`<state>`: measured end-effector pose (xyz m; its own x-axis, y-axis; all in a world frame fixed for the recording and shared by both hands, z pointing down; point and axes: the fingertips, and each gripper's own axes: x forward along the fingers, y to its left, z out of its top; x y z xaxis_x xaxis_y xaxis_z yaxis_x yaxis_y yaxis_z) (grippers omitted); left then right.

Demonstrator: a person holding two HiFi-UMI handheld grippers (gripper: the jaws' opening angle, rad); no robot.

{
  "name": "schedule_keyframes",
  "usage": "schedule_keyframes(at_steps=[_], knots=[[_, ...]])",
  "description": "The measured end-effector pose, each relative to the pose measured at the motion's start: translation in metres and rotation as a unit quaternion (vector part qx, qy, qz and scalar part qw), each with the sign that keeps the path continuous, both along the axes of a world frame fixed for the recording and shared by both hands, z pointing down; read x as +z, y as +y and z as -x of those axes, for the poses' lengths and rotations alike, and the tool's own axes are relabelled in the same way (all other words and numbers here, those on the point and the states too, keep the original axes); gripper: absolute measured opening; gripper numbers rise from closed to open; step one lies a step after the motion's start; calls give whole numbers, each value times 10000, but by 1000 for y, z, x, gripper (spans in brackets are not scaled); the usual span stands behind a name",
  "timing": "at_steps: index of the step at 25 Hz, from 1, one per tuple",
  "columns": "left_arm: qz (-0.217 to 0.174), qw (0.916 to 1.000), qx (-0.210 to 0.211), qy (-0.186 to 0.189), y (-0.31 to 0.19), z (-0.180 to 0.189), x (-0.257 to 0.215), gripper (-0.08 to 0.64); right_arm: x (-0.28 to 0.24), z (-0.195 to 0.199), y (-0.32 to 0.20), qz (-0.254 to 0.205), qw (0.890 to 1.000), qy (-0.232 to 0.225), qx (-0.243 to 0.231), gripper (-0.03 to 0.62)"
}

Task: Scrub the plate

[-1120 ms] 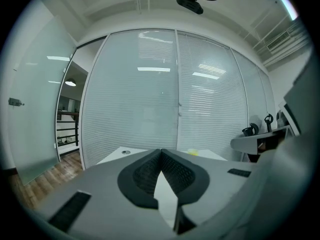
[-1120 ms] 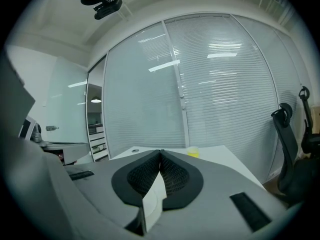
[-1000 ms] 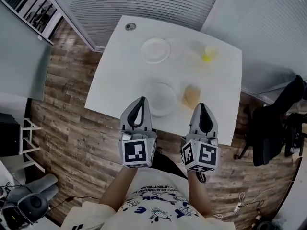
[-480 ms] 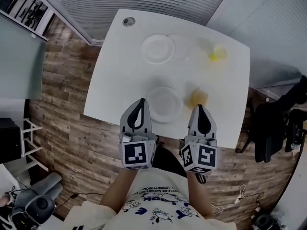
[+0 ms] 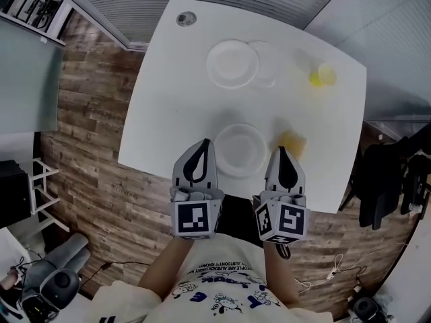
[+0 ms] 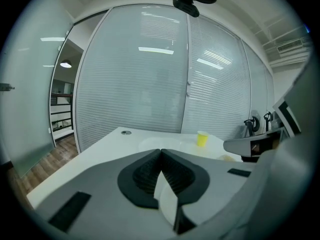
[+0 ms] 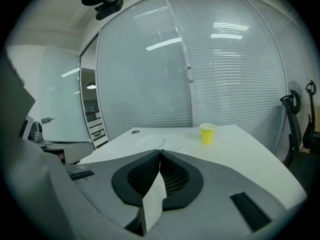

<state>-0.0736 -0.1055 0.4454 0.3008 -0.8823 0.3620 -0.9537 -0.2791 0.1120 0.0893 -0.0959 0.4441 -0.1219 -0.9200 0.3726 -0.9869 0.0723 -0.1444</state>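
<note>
A white plate (image 5: 240,149) lies near the table's front edge, with a yellow sponge (image 5: 293,143) just to its right. My left gripper (image 5: 201,142) hovers at the front edge, left of that plate, jaws shut and empty. My right gripper (image 5: 282,150) hangs beside it, just in front of the sponge, also shut on nothing. In the left gripper view the closed jaws (image 6: 161,151) point across the table, and the right gripper view shows its jaws (image 7: 160,152) closed the same way.
At the back of the white table (image 5: 168,99) sit a second white plate (image 5: 232,64), a clear dish (image 5: 266,62) overlapping it and a yellow cup (image 5: 323,76). A round grommet (image 5: 186,19) marks the far left corner. A dark chair (image 5: 387,180) stands to the right.
Both grippers have sunk and come closer to the table's front edge, side by side. The near plate and sponge now sit right by their tips. The jaws stayed shut.
</note>
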Motion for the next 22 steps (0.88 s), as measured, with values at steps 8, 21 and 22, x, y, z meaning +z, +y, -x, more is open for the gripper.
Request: schedule_keyframes(at_steps=[8,21,22], knots=[[384,9991,84,174,8,0,24,31,21,13,1,288,9995,4,-118,12],[671,9976,102,112,10,-11,39,31,28,-6,4,426,9990,148,-30,14],[674,9976,115,114,9,-13,40,31,27,-10,2,403,9990,179,-1,13]])
